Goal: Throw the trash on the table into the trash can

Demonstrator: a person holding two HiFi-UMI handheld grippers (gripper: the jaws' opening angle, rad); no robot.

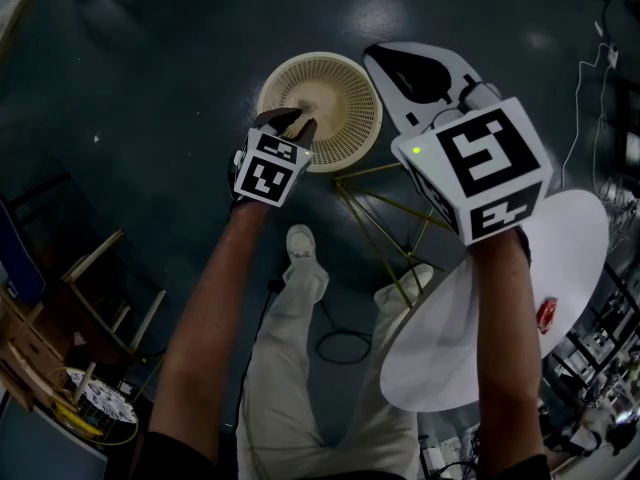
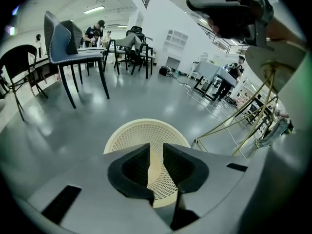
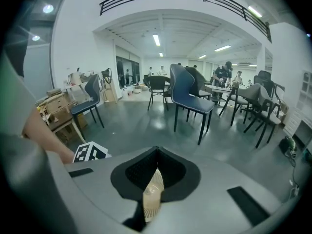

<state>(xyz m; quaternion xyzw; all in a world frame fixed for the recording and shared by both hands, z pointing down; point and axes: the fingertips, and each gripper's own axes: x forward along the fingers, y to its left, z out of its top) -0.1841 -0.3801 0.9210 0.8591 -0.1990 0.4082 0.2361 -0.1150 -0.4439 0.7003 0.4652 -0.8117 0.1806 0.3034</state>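
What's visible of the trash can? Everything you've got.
The trash can is a round, cream, plastic-looking basket: perforated walls tapering to a narrower base, smooth solid rim. It stands upright and open-topped on the dark glossy floor, close beside the gold wire legs of the white table. The left gripper hangs above its near rim, not touching. Its contents cannot be made out.

The trash can is cream, pierced all over with a fine mesh of holes. The floor is a glossy dark blue-grey. The left gripper and right gripper have pale grey bodies and black pads, and their cubes are white with black square markers. The round surface is white on brass-yellow legs. A small thing on it looks red, though it is blurred.
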